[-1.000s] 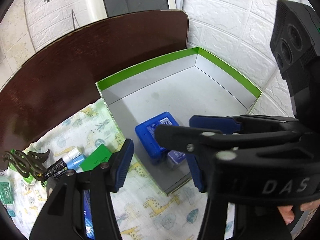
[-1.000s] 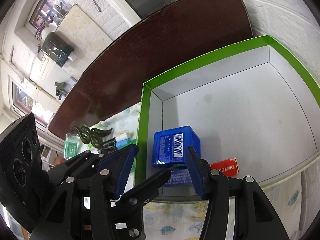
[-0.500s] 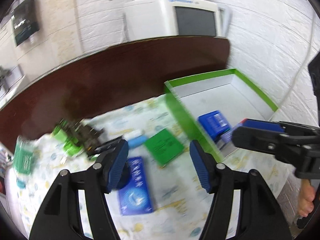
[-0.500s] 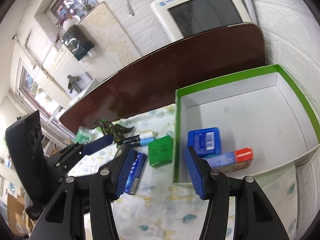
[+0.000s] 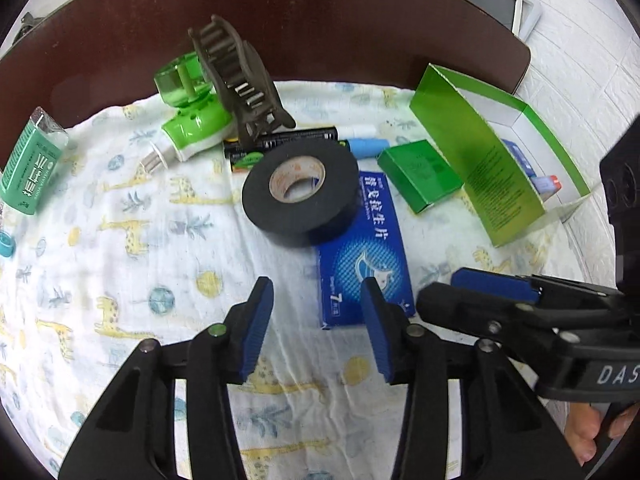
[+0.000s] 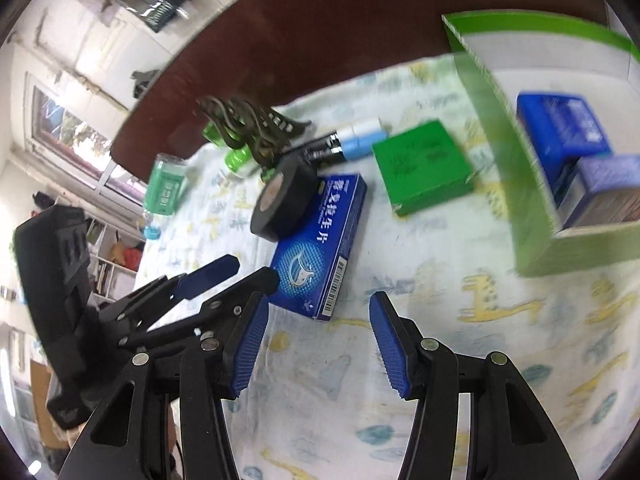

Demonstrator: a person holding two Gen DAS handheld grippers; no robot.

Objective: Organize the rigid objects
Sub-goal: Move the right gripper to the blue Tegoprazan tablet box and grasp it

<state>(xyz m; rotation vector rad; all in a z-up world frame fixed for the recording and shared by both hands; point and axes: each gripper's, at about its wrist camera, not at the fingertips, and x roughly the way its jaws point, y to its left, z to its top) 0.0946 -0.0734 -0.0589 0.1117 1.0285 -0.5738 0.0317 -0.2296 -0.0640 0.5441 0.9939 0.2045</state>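
While the left tongs (image 5: 318,318) are closing with nothing between them, the right tongs (image 6: 318,334) are held spread and empty over the giraffe-print cloth (image 5: 120,248). One black tape roll (image 5: 300,190) is seen at twelve o'clock of the left tongs, leaning on one flat blue box (image 5: 362,248). One small green box (image 5: 420,174) lies at two o'clock, beside the green tray (image 5: 476,152). Two boxes are counted in the tray: a blue one (image 6: 560,132) and a paler one (image 6: 608,188). One brown hair claw (image 5: 236,80), one green plug-in device (image 5: 192,116) and one green bottle (image 5: 30,168) lie toward ten o'clock. Bare cloth is left around both tongs; the dark worktop (image 5: 320,20) edges it at twelve.
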